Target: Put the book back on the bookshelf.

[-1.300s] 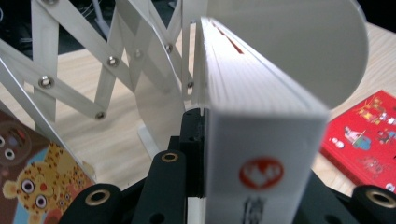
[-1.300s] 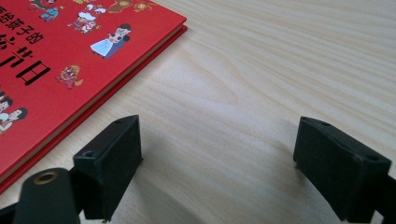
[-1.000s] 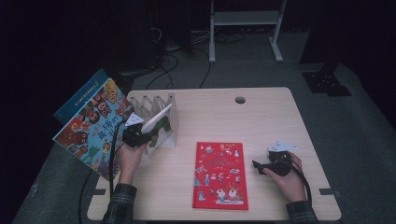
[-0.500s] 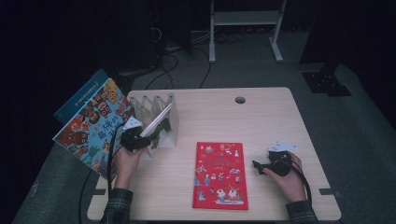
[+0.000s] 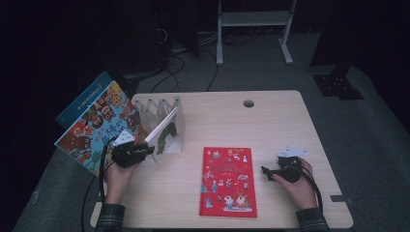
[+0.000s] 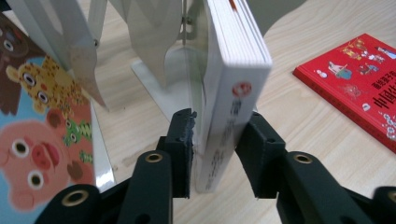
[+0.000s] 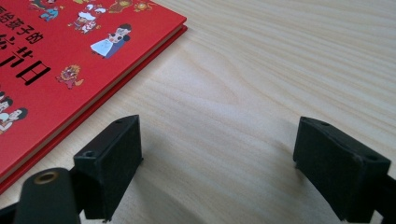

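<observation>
The left hand (image 5: 116,176) has slid back toward the person since the earlier picture, and the white book (image 5: 163,131) now leans more in the rack; the left gripper's (image 5: 143,151) jaws have just been closing a little, with the book's spine between them; the right hand has not moved.

From big to small: the table (image 5: 270,121) is pale wood; two big picture books (image 5: 94,123) with animal faces hang off its left edge; the red book (image 5: 228,180) lies flat in the middle, near the person; the white metal rack (image 5: 154,112) stands at the left; the white book sits in the rack's slot nearest the red book, tilted, its bottom end toward the left gripper.

In the left gripper view the jaws stand on both sides of the white book's (image 6: 233,88) spine; the right-hand pad touches it, but a thin gap shows at the other pad; so I think the book is loosely held, not squeezed.

The right gripper (image 5: 269,171) rests on the table beside the red book (image 7: 70,60); its jaws are wide apart with nothing in them.

So one book looks to be in the rack already, or nearly; the red book has not been picked up yet; the two big books are still outside the rack too; I think most of the tidying is left.
</observation>
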Motion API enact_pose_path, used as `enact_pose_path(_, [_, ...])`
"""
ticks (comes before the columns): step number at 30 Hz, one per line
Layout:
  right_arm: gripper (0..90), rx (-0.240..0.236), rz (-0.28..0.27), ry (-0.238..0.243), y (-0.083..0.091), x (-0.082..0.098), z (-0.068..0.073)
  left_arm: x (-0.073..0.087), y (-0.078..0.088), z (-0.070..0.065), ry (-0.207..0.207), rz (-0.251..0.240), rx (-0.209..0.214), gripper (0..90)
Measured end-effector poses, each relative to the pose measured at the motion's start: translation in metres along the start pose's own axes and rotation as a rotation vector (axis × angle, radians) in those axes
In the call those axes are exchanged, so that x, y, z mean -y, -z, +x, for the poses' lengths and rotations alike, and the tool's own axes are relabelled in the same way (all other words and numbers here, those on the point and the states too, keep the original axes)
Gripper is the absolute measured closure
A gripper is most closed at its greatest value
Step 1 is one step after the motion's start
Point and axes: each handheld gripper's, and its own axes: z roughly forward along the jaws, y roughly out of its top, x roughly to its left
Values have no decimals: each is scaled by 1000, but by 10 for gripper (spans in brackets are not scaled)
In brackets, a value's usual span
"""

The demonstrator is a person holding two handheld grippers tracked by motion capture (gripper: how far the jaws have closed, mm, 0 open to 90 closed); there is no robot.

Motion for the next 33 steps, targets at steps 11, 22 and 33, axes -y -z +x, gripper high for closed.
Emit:
enact_pose_path(11, [144, 0, 0, 0, 0, 0, 0, 0, -13, -12, -28, 47, 48, 703])
enact_pose_path(22, [144, 0, 0, 0, 0, 0, 0, -13, -35, -44, -71, 67, 79, 647])
enact_pose_path(33, [144, 0, 0, 0, 0, 0, 0, -20, -50, -62, -70, 53, 84, 615])
